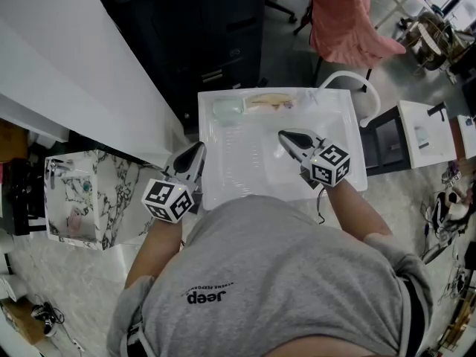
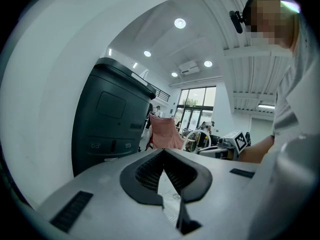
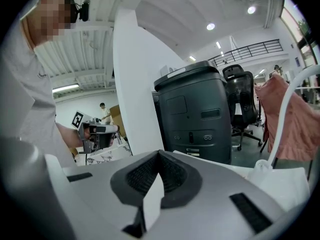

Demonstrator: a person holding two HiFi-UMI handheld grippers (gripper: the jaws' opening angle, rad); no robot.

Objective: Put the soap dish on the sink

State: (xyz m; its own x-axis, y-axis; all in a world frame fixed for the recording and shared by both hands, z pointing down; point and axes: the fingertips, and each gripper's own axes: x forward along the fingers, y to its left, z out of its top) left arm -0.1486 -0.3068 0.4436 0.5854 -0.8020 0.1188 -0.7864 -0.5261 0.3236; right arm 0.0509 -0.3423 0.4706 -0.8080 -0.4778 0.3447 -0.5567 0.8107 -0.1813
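- The soap dish (image 1: 227,108) looks like the small pale greenish, see-through rectangle with rounded corners. It sits flat on the back ledge of the white sink (image 1: 245,171), toward the back-left corner.
- Just to its right on the same ledge is a longer yellowish-beige thing (image 1: 266,101). I can't tell what it is from here.
- The left tongs (image 1: 197,152) are at the sink's left rim, about halfway along it and pointing toward the back. The marker cube (image 1: 169,199) sits nearer the person, and the bare forearm runs back to a grey t-shirt.
- In the left gripper view the tips meet and nothing is pinched between them, so they're closed and empty.
- The right tongs (image 1: 287,137) hang over the right half of the basin, tips aimed toward the back-left. Their cube (image 1: 329,163) is over the sink's front-right part.
- The right gripper view shows the same thing: tips together, nothing held, with only white sink showing through the gap behind them.
- Neither pair touches the dish. It lies at the back of the sink, beyond both tips, well apart from the left pair and also away from the right pair.
- The white curved faucet (image 1: 348,74) is at the sink's back-right corner, and a big black cabinet (image 1: 208,28) stands behind the sink.
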